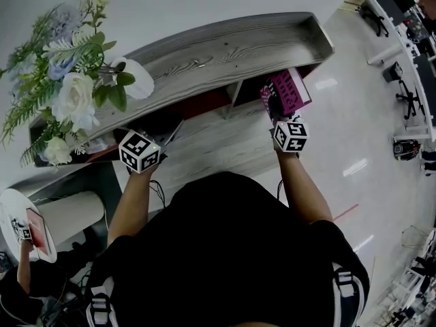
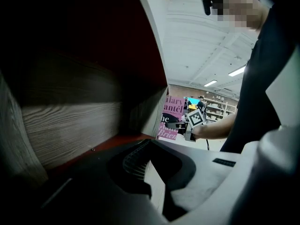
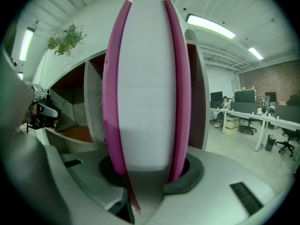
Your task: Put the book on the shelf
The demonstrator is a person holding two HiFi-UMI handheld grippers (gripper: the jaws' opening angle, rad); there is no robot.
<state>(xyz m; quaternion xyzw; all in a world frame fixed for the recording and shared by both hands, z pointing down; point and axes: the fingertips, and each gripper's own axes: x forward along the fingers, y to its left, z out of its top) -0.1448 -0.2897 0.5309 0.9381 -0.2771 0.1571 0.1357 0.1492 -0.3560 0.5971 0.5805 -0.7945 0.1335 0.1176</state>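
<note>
A pink book (image 1: 289, 90) stands upright at the open front of the shelf's right compartment. My right gripper (image 1: 276, 107) is shut on it. In the right gripper view the book (image 3: 145, 88) fills the middle, white page edge toward the camera, a pink cover on each side, its lower end sunk between the dark pads (image 3: 180, 177). The grey wooden shelf (image 1: 225, 46) has dark red insides. My left gripper (image 1: 167, 135) points into the left compartment. Its jaws stand open with nothing between them (image 2: 147, 172), beside the compartment's wood wall (image 2: 70, 125). From there the book (image 2: 171, 118) shows far off.
A bunch of white and blue flowers (image 1: 68, 80) sits on the shelf's top at the left. At the lower left is a round white table (image 1: 8, 206), where another person's hand holds a red book (image 1: 37, 227). Office desks and chairs (image 1: 409, 80) stand to the right.
</note>
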